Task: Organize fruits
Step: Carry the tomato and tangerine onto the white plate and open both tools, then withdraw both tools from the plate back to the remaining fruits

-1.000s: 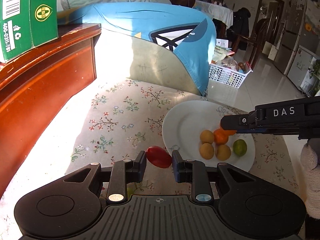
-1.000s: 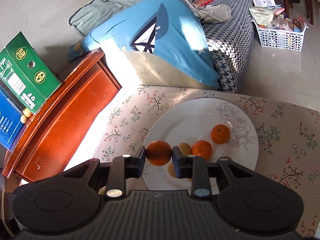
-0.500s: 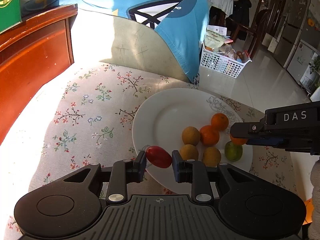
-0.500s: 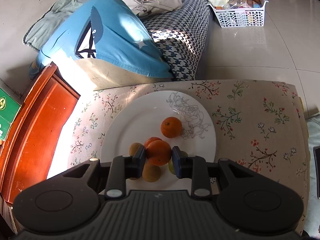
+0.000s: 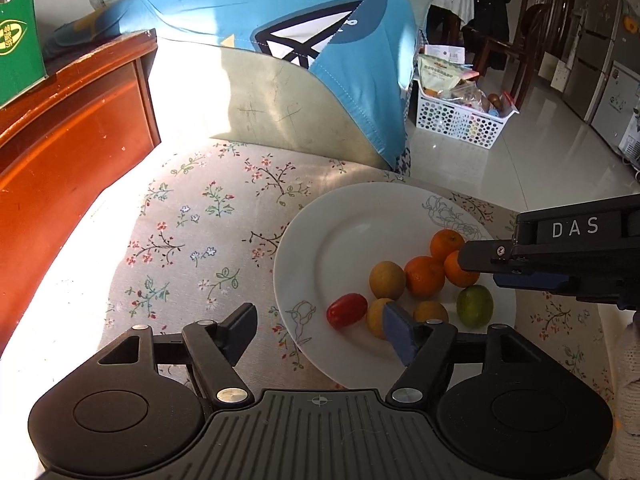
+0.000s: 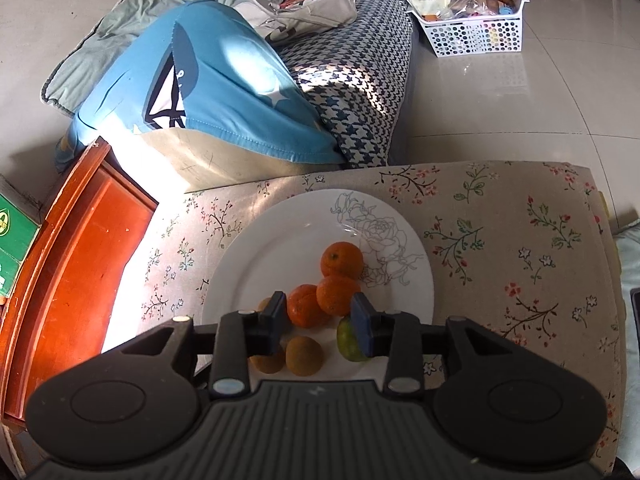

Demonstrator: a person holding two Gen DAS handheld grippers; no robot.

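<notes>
A white plate (image 5: 332,236) lies on a floral tablecloth (image 5: 200,216). On it lie a red tomato (image 5: 346,310), three oranges (image 5: 425,275), several yellow-brown fruits (image 5: 387,280) and a green lime (image 5: 474,305). My left gripper (image 5: 320,330) is open and empty, with the tomato lying between its fingers on the plate. My right gripper (image 6: 319,322) is open over the oranges (image 6: 338,295), the newest orange just beyond its fingertips. It also shows in the left wrist view (image 5: 560,252), reaching in from the right.
A red-brown wooden cabinet (image 5: 68,128) with a green box (image 5: 16,40) stands left of the table. A blue cushion (image 5: 280,40) and a checked sofa (image 6: 360,80) lie behind. A white basket (image 5: 460,120) stands on the tiled floor.
Both grippers opened. The left let go of the red tomato onto the plate. The right let go of its orange beside the other oranges.
</notes>
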